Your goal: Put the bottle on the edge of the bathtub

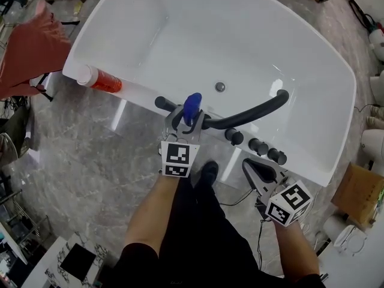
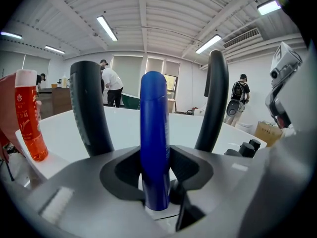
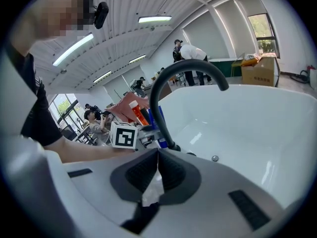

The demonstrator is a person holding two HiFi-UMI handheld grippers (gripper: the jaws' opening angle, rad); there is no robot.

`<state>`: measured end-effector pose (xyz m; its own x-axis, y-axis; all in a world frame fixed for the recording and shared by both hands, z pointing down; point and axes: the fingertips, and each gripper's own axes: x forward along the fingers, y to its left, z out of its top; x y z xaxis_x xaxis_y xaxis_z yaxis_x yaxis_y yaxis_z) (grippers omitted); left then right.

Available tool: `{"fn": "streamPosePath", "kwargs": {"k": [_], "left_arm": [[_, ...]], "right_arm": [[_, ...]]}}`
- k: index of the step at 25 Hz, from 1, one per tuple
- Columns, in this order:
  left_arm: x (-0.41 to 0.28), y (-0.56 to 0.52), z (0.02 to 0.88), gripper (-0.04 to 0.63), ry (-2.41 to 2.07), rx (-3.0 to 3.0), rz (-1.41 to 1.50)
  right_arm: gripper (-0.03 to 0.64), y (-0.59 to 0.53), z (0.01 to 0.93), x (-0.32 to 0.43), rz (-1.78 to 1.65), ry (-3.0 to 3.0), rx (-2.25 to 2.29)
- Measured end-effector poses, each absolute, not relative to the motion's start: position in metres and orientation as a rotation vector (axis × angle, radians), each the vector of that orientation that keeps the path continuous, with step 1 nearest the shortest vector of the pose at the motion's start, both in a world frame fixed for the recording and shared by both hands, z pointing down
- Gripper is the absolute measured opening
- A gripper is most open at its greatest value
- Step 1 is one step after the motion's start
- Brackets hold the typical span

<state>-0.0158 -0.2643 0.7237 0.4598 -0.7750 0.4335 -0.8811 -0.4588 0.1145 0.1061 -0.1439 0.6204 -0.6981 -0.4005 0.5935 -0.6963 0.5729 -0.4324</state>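
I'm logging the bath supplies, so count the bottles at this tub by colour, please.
1 blue bottle, gripped in the left tool
1 red bottle, on the rim of the tub
Total: 2 bottles

Blue bottle [image 2: 154, 152] upright, gripped, at white bathtub [image 1: 144, 93] edge.

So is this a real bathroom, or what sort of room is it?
Probably a big workshop or test hall, not a home bathroom: the white freestanding bathtub stands among brown cardboard boxes, under long ceiling strip lights, with people standing around behind.
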Motion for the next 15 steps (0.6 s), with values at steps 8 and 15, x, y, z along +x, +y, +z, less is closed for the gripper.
{"fn": "streamPosePath", "kwargs": {"k": [8, 15], "left_arm": [[-0.005, -0.271, 0.726, 0.172, -1.405, 2.436, 0.445], [-0.012, -0.262, 0.730, 0.176, -1.396, 2.420, 0.461]], "right_arm": [[0.012, -0.141, 0.623, 0.107, 0.931, -2.368, 0.881], [0.012, -0.143, 0.622, 0.112, 0.931, -2.374, 0.881]]}}
